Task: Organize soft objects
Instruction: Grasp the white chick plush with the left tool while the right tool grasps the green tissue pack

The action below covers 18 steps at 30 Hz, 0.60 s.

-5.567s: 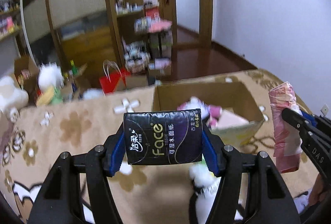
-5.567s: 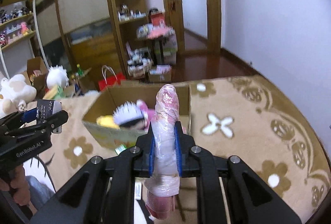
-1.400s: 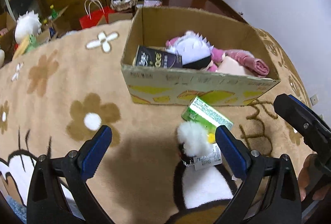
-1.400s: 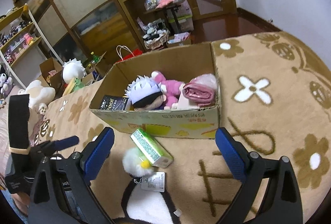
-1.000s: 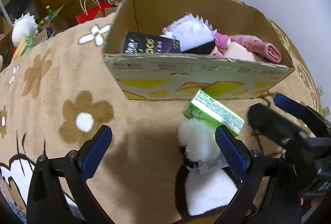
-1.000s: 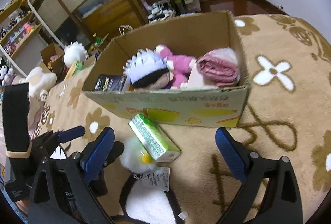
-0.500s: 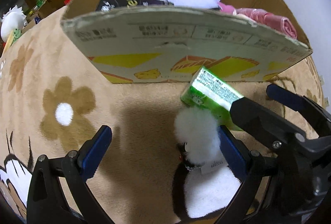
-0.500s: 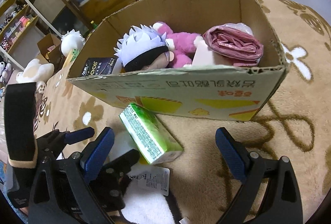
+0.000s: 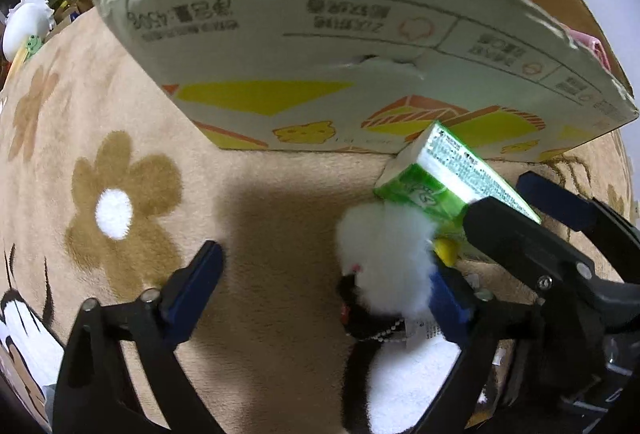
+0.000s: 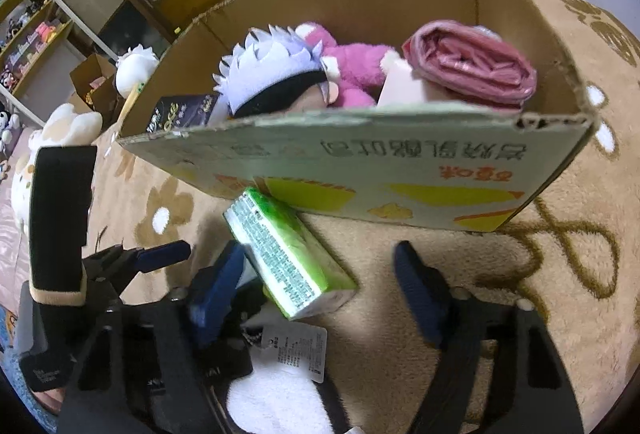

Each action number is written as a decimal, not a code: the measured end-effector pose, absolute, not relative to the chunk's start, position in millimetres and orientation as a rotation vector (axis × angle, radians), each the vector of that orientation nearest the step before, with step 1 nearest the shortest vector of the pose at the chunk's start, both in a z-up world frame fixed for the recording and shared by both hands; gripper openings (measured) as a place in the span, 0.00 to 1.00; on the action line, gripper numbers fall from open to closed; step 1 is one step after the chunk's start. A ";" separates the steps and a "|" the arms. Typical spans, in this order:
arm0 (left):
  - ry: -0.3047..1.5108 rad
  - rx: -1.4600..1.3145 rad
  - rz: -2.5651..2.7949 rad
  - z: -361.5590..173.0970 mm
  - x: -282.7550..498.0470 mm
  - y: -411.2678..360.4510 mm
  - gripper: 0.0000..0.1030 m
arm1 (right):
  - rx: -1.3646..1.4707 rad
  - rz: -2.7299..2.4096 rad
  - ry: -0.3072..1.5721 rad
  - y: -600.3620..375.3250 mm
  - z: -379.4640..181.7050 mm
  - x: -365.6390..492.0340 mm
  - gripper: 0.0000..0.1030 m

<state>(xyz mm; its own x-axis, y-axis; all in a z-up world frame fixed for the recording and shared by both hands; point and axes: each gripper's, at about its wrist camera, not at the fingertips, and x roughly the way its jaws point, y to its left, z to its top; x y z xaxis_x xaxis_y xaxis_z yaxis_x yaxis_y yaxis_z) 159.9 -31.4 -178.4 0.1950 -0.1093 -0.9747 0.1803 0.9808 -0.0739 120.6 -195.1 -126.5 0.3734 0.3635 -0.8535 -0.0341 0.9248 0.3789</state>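
Observation:
A green tissue pack (image 10: 288, 258) lies on the rug against the cardboard box (image 10: 360, 161). My right gripper (image 10: 318, 294) straddles it, jaws closing; the right pad stands clear of it. A black-and-white plush (image 9: 384, 254) with a paper tag (image 10: 296, 350) lies beside the pack. My left gripper (image 9: 320, 298) is low over its fluffy white head, jaws closing, with the left pad (image 9: 192, 298) far off. In the left wrist view the right gripper (image 9: 504, 193) reaches onto the green pack (image 9: 440, 177).
The box (image 9: 320, 45) holds a spiky-haired plush (image 10: 276, 73), a pink plush (image 10: 352, 61), a pink wrapped roll (image 10: 468, 61) and a dark tissue pack (image 10: 180, 113). The flowered beige rug (image 9: 120, 209) spreads all around. White plush toys (image 10: 136, 69) and shelves stand at the far left.
Both grippers have sunk toward the rug and come closer to the box front. Both pairs of jaws have narrowed. The dark tissue pack and pink roll they carried earlier now lie in the box.

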 end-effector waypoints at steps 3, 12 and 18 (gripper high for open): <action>1.366 0.053 -0.199 -179.5 164.8 -27.3 0.83 | 0.362 0.307 1.165 -195.5 -126.7 120.7 0.48; 1.351 0.067 -0.213 -176.7 146.3 -35.8 0.57 | 0.292 0.323 1.167 -186.6 -120.9 117.9 0.40; 1.340 0.054 -0.227 -168.5 134.9 -32.0 0.46 | 0.280 0.276 1.158 -194.9 -113.3 109.2 0.40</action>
<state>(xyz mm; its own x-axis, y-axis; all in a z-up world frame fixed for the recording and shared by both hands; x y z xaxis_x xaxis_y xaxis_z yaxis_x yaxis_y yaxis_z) 134.9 -32.0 -168.5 0.2106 -0.1324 -0.9686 0.1945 0.9766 -0.0912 109.2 -194.9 -113.3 0.3757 0.3555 -0.8558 -0.0695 0.9317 0.3565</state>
